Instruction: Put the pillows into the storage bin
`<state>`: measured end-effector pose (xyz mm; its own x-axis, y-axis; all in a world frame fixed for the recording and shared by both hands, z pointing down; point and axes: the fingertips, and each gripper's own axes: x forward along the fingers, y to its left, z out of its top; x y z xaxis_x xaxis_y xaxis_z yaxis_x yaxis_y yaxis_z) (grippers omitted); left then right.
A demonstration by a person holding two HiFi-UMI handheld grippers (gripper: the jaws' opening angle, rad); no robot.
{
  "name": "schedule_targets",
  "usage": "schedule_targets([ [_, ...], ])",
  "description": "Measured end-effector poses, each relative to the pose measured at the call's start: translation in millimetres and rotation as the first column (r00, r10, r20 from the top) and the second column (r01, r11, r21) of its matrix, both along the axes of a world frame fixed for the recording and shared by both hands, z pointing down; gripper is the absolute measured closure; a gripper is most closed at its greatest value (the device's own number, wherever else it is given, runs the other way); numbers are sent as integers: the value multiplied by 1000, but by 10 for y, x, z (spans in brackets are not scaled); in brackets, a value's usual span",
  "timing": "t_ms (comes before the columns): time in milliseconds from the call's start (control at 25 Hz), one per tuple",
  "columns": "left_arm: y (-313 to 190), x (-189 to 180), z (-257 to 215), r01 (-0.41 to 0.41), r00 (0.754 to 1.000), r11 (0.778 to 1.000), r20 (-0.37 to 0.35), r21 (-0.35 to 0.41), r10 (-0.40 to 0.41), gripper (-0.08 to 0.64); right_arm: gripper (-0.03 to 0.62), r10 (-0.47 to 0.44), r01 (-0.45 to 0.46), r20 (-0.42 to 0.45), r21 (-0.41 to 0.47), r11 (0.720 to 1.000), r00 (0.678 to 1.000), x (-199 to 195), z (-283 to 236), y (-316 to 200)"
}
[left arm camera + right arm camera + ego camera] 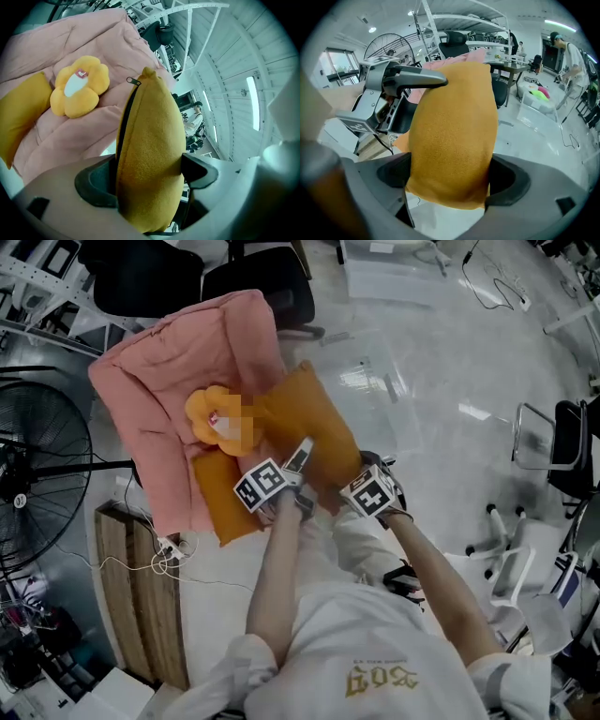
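A floor fan (37,465) is seen at far left, then a pink quilted cushion (178,371) on which a yellow flower plush (208,418) and a second orange pillow (217,512) are lying. Beside them an orange pillow (314,423) is held up off the cushion, its near edge clamped by the left gripper (147,173) and by the right gripper (452,176), each pair of jaws pressed into the fabric. Further right a clear storage bin (375,371) is seen on the floor; nothing can be made out inside it. The task is judged barely begun: one pillow lifted, none binned. No obstacle is seen between pillow and bin
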<state>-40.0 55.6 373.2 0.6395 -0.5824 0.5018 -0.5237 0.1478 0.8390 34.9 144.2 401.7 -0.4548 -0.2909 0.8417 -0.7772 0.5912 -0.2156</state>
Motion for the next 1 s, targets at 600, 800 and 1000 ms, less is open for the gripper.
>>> schedule_targets([
  [600, -56, 939, 223, -129, 990, 992, 48, -8, 129, 129, 86, 136, -134, 35, -60, 989, 990, 806, 254, 76],
  [800, -150, 1061, 413, -194, 980, 981, 36, -24, 194, 129, 87, 204, -202, 22, -81, 976, 979, 858, 417, 26],
  [1000, -266, 1162, 642, -252, 967, 967, 12, -32, 253, 130, 87, 264, -264, -4, -90, 960, 964, 898, 619, -55],
])
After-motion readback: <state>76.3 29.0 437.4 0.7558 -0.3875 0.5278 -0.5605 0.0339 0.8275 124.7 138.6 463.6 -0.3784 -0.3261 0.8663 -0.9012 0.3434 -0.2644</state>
